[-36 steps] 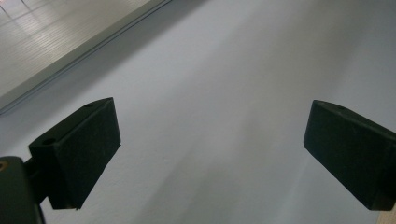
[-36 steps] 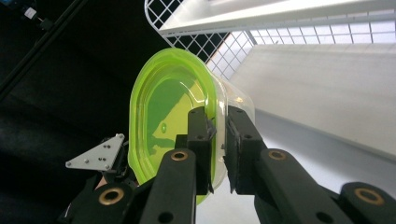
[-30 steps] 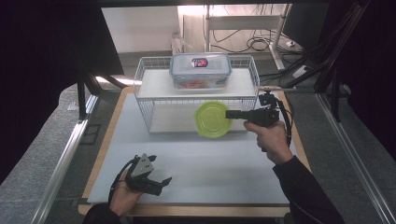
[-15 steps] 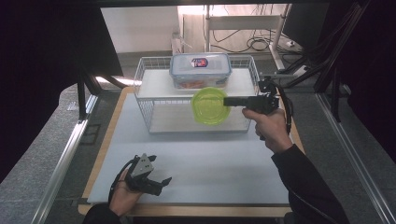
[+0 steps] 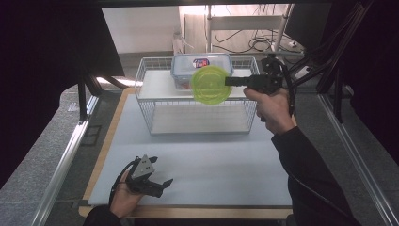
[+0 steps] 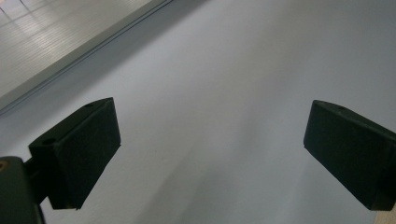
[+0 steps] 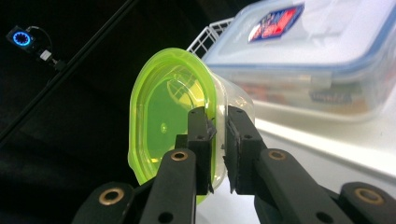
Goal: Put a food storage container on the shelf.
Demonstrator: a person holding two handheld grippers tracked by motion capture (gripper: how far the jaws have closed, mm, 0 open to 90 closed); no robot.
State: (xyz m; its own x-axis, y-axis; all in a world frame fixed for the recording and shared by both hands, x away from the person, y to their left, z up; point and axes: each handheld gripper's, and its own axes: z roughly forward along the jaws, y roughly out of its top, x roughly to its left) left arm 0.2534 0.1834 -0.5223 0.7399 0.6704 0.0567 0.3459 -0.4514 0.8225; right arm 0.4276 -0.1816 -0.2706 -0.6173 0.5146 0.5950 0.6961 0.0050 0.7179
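Green-lidded tub point(image 5: 211, 84) up in air, tipped on its side, in front of wire rack point(image 5: 146, 101), level with top shelf point(image 5: 155, 87). I grip it by lid rim in my right tongs point(image 7: 217, 140), clenched tight, so it hangs sideways. I guess it goes on top shelf. Big clear box point(image 5: 183, 66) with blue clips already sits there, takes middle, may block spot. Left tongs point(image 5: 157, 183) wide apart, grasping nothing, resting low on white surface point(image 5: 211, 160), out of way.

White table point(image 5: 211, 165) bears wire rack point(image 5: 146, 101); lidded box point(image 5: 181, 70) on rack.
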